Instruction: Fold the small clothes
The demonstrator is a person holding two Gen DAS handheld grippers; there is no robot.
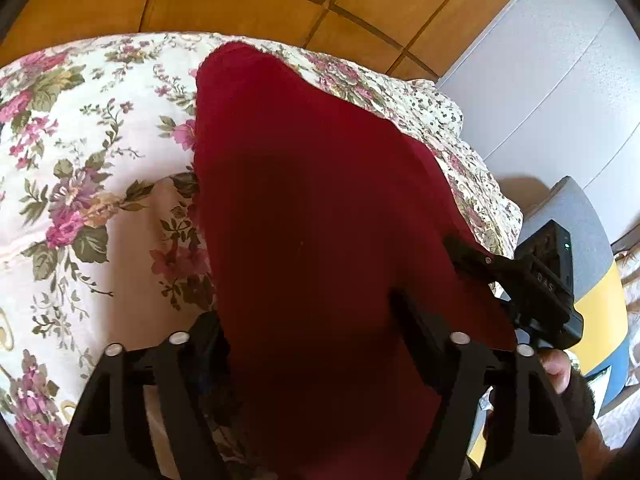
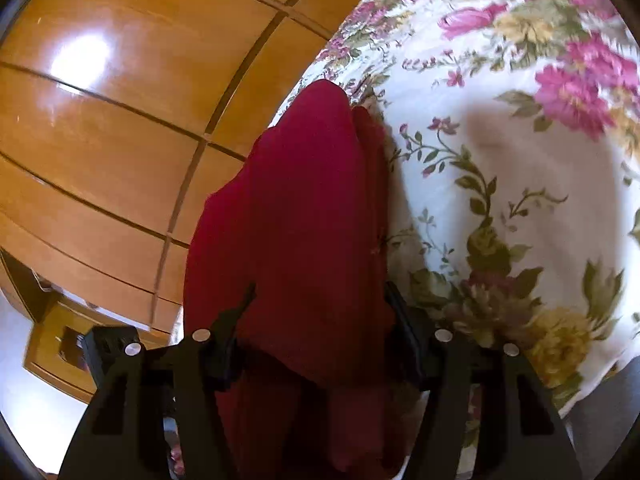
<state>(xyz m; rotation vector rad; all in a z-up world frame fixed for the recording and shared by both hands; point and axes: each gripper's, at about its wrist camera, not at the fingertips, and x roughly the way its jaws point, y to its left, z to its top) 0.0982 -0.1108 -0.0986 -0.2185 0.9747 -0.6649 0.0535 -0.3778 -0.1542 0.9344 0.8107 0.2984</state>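
A dark red garment (image 1: 312,184) lies on the flowered bedspread (image 1: 80,160), running from my left gripper (image 1: 306,308) toward the bed's far edge. The left jaws stand apart with the red cloth filling the gap; the right finger rests on top of the cloth. At the garment's right edge is my right gripper (image 1: 464,252), held by a hand (image 1: 556,368). In the right wrist view the red garment (image 2: 304,208) bulges up between the right gripper's (image 2: 320,288) parted fingers and brushes both. No firm pinch shows in either view.
Wooden wardrobe panels (image 2: 100,120) stand close behind the bed's far edge. A white wall or door (image 1: 540,80) and a grey, yellow and blue object (image 1: 600,280) are to the right of the bed. The bedspread (image 2: 520,160) stretches wide on the right.
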